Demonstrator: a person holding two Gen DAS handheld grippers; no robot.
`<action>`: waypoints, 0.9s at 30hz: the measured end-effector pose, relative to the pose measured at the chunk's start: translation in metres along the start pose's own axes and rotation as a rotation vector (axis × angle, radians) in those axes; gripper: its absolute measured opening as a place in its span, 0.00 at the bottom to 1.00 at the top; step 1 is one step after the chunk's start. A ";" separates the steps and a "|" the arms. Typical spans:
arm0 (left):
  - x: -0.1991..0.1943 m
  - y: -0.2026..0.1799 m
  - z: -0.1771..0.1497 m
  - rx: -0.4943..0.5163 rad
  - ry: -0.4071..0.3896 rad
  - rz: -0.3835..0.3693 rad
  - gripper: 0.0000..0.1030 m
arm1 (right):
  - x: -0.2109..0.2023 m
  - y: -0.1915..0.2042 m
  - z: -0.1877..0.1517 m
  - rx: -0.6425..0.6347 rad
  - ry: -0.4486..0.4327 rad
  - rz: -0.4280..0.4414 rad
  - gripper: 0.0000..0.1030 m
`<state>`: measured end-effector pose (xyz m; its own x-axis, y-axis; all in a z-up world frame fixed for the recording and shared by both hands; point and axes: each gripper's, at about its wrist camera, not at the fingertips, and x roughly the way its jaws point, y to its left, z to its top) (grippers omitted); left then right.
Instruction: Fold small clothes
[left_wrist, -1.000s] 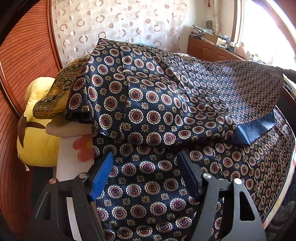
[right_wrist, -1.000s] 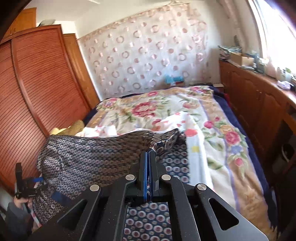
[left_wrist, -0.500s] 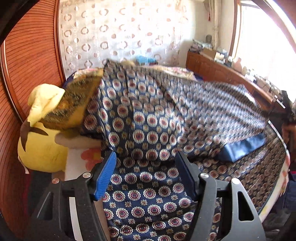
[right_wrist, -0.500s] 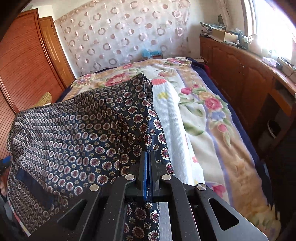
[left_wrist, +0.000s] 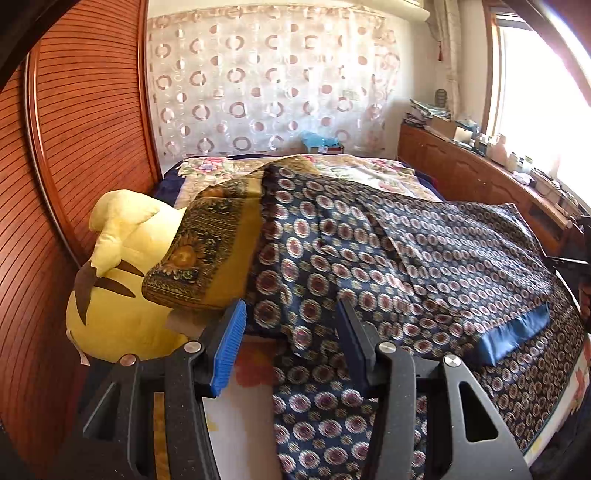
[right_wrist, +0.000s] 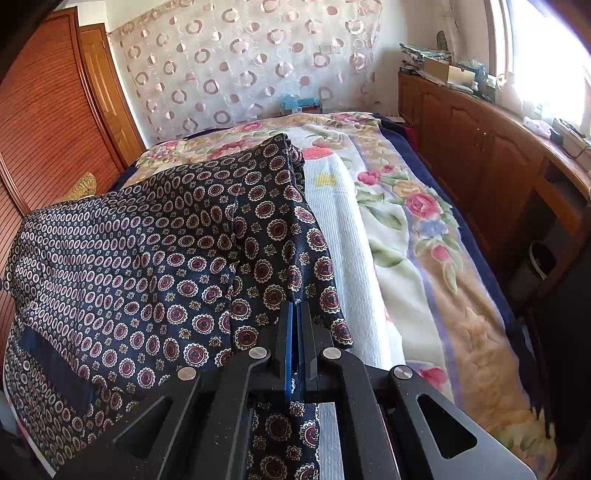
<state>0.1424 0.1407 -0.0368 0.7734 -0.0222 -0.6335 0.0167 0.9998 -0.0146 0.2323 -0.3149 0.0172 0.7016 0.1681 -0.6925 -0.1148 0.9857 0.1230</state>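
A navy garment (left_wrist: 369, 258) printed with red and white medallions lies folded over on the bed, its plain blue hem (left_wrist: 513, 334) at the right. My left gripper (left_wrist: 291, 332) is open, its fingers straddling the garment's near left edge without holding it. In the right wrist view the same garment (right_wrist: 155, 258) covers the left half of the bed. My right gripper (right_wrist: 295, 314) is shut on the garment's right edge, cloth pinched between the blue pads.
A yellow plush toy (left_wrist: 118, 288) sits at the bed's left edge, part-covered by a gold patterned cloth (left_wrist: 207, 251). A floral bedspread (right_wrist: 424, 229) lies under everything. A wooden wardrobe (left_wrist: 74, 147) is at left, a wooden cabinet (right_wrist: 480, 147) along the right.
The lifted garment has come down and settled flatter onto the bed. My right gripper lowered with its edge still pinched. My left gripper stayed open and drew back slightly.
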 end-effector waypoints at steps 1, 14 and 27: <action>0.005 0.003 0.001 -0.008 0.009 0.005 0.46 | 0.000 0.000 0.000 0.000 0.000 0.000 0.01; -0.023 -0.009 -0.009 -0.026 -0.029 -0.117 0.02 | -0.024 0.003 -0.002 -0.029 -0.082 0.046 0.01; -0.068 -0.009 -0.066 -0.116 0.011 -0.217 0.02 | -0.097 -0.012 -0.030 -0.036 -0.185 0.103 0.01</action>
<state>0.0478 0.1336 -0.0447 0.7526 -0.2372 -0.6143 0.1084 0.9648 -0.2397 0.1442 -0.3423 0.0611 0.8015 0.2672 -0.5349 -0.2151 0.9636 0.1590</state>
